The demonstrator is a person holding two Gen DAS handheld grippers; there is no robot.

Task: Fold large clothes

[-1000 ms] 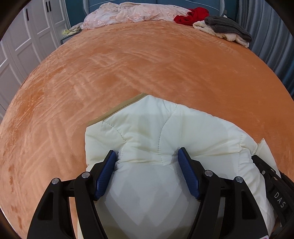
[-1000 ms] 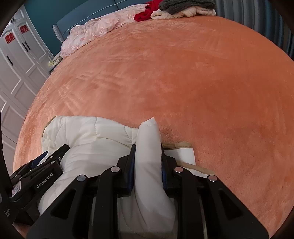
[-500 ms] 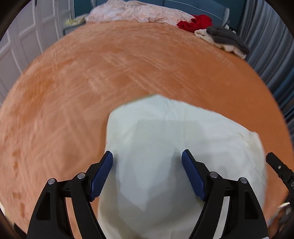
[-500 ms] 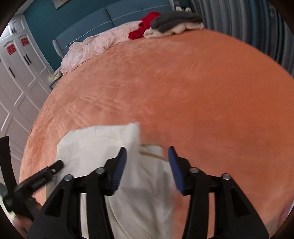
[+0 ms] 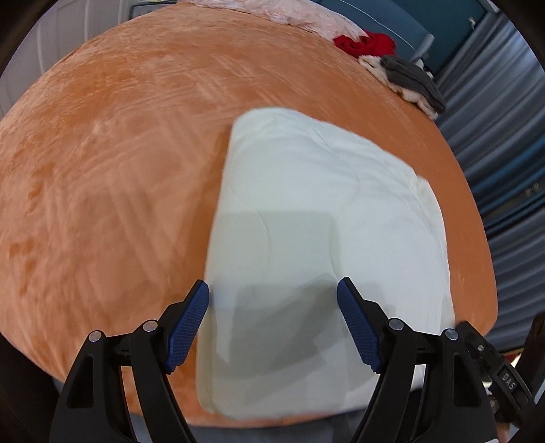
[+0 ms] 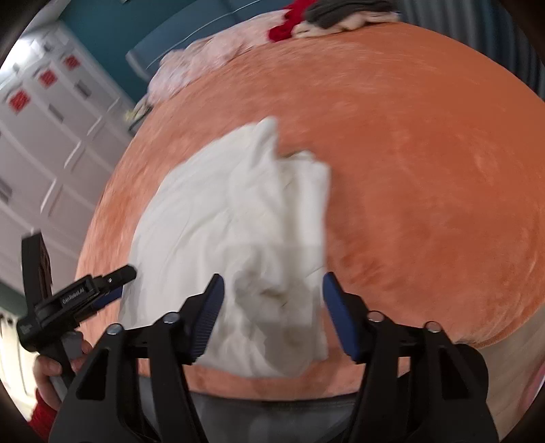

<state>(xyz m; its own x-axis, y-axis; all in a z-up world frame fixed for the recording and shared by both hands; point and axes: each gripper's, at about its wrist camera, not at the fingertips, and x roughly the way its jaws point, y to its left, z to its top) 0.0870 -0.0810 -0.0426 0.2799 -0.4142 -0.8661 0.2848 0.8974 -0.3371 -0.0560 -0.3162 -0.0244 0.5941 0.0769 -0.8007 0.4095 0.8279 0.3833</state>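
Wardrobe point(image 6: 44, 143): white panelled doors with red stickers, far left, beyond the bed.
Bed point(image 5: 102, 177): orange plush cover, filling most of both views; near edge at the bottom of each view.
Hand point(image 6: 51, 371): left hand, red cuff, at the lower left of the right wrist view, grasping the left tool's handle.
Left gripper point(image 5: 272, 323): jaws spread wide, having just been opening; blue pads point(image 5: 185, 327) clear of the cloth, nothing between them; raised above the garment's near left part, pointing steeply down. Seen side-on from the right wrist view point(image 6: 112, 289), just left of the garment.
Garment point(image 5: 323, 245): cream quilted piece, folded into a rough rectangle, lying flat on the bed near its near edge, long side running near to far. In the right wrist view point(image 6: 238, 221) its right side shows rumpled layers and a raised corner; detail blurred.
Right gripper point(image 6: 272, 313): jaws apart, having just been opening; pads point(image 6: 340, 320) not touching the cloth, nothing gripped; above the garment's near right part. Its tip shows at the lower right edge of the left wrist view point(image 5: 494, 361).
Pink cloth point(image 5: 289, 13): heaped at the far edge.
Red cloth point(image 5: 364, 44): right of the pink one, far edge.
Grey cloth point(image 5: 412, 78): on a cream one, far right corner.
Curtain point(image 5: 494, 119): blue-grey pleats, right of the bed.
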